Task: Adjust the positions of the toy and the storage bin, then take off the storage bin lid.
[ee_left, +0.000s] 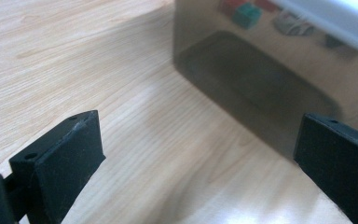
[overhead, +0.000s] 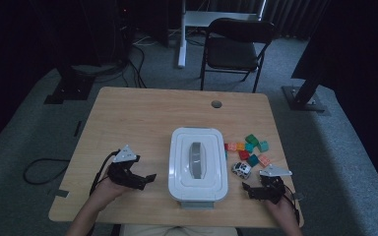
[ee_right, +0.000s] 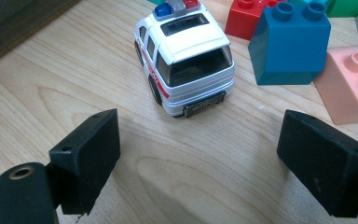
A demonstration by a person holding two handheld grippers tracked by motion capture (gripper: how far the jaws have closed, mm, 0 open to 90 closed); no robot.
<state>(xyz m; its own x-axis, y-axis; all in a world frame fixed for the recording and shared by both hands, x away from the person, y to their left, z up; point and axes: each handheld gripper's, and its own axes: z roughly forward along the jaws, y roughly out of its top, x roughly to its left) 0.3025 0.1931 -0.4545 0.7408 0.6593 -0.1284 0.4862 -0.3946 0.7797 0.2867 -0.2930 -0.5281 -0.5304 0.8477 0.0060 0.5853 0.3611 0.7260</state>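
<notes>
White plastic marks the landmark here: a lidded storage box [overhead: 197, 164] sits in the middle of the wooden table [overhead: 142, 113], its grey handle running along the lid, and everything else is best placed against it. The toy police car [ee_right: 184, 56] stands just to the right of the box, on its wheels, with its rear end turned toward the right gripper [overhead: 252, 191], which probably makes it the thing about to be picked up. That gripper rests low on the table, to the right of the box and nearer the person than the car, its jaws spread wide and holding nothing; the gap looks broad enough to take the car's body, so the aim seems deliberate. Beyond the car, farther right of the box, lies a loose cluster of building blocks [overhead: 250, 147], among them a blue block [ee_right: 290, 44] and a pink block [ee_right: 354, 84] close beside the car. The left gripper [overhead: 145, 180] waits to the left of the box, jaws wide apart and empty, pointed at the box's side wall, likely ready to steady or open it.
</notes>
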